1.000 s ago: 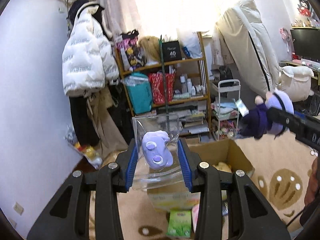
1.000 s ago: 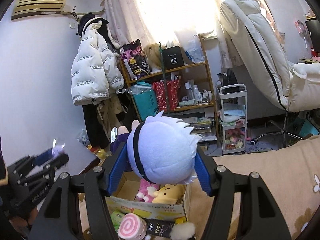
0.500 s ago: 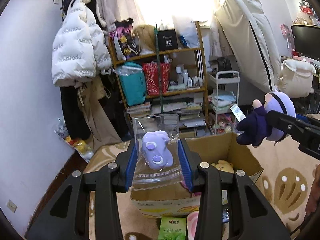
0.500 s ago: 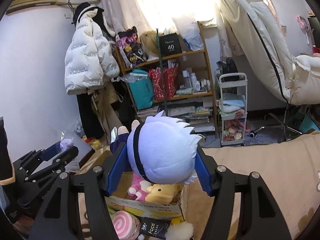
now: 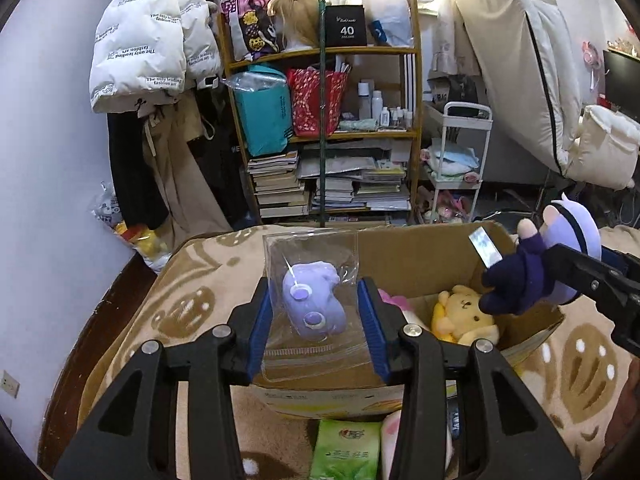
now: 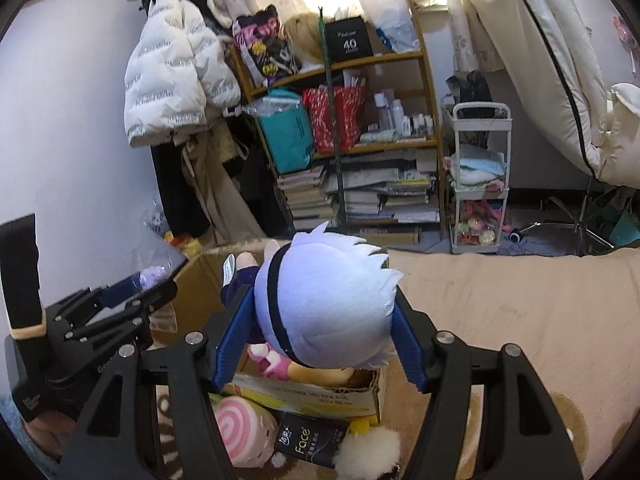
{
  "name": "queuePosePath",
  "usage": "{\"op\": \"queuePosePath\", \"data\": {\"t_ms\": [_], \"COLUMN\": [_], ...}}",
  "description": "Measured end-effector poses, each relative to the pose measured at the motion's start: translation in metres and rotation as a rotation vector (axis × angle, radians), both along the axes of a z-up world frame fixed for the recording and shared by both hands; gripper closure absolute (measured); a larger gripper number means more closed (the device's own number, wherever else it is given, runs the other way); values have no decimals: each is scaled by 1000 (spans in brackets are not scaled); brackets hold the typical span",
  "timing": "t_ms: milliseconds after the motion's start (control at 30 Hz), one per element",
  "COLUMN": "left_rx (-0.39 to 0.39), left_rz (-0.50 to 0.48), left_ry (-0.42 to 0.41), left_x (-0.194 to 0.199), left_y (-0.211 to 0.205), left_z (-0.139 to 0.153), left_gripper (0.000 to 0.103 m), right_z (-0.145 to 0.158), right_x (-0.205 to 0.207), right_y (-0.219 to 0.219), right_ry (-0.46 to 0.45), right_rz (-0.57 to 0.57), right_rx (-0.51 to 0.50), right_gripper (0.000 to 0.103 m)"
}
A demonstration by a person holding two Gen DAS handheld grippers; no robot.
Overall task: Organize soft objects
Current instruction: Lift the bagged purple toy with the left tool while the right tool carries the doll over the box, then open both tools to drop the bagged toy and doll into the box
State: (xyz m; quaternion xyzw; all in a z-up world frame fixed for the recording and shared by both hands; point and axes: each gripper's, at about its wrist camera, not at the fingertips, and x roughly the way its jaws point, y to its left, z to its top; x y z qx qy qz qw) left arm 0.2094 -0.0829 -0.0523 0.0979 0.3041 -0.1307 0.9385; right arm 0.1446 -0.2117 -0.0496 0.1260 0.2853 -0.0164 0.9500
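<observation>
Two grippers hang over an open cardboard box (image 5: pixel 420 256) on a patterned blanket (image 5: pixel 180 280). The left gripper (image 5: pixel 316 320), jaws narrow and just easing apart, pinches a clear zip bag (image 5: pixel 312 264) holding a lilac plush (image 5: pixel 314 304). The right gripper (image 6: pixel 316 336), about half open and likewise widening, clasps the head of a white-haired doll (image 6: pixel 324 300); its face is turned away, its dark body mostly hidden. Inside the box, a yellow plush (image 5: pixel 464 312) and a pink one (image 6: pixel 272 362) show only partly
</observation>
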Motion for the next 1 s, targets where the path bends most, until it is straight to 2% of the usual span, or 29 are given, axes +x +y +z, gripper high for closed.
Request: {"op": "queuePosePath", "data": {"t_ms": [133, 233, 300, 367, 500, 567, 633, 733, 867, 1000], "left_rx": [-21, -3, 8, 1, 20, 36, 41, 30, 29, 41], "left_rz": [-4, -2, 0, 1, 20, 26, 33, 40, 49, 31], "left_ry": [25, 17, 16, 40, 63, 57, 62, 93, 86, 87], "left_x": [2, 1, 0, 1, 2, -1, -4, -10, -23, -36], "left_y": [4, 3, 3, 3, 3, 5, 8, 13, 18, 20], "left_z": [-3, -4, -4, -4, -3, -1, 0, 3, 9, 12], "left_gripper": [58, 50, 47, 46, 43, 33, 33, 33, 24, 23], "right_z": [-3, -4, -4, -5, -5, -4, -3, -1, 4, 8], "right_x": [2, 3, 3, 2, -1, -5, -9, -14, -21, -30], "right_y": [3, 4, 5, 4, 0, -1, 0, 3, 5, 8], "right_ry": [23, 30, 37, 42, 56, 55, 52, 63, 76, 77], "right_rz": [14, 18, 18, 11, -6, -15, -27, -30, -23, -22], "right_rx": [-11, -13, -18, -34, -17, -4, -19, -43, -46, -67], "right_gripper": [33, 33, 28, 18, 13, 6, 2, 1, 0, 0]}}
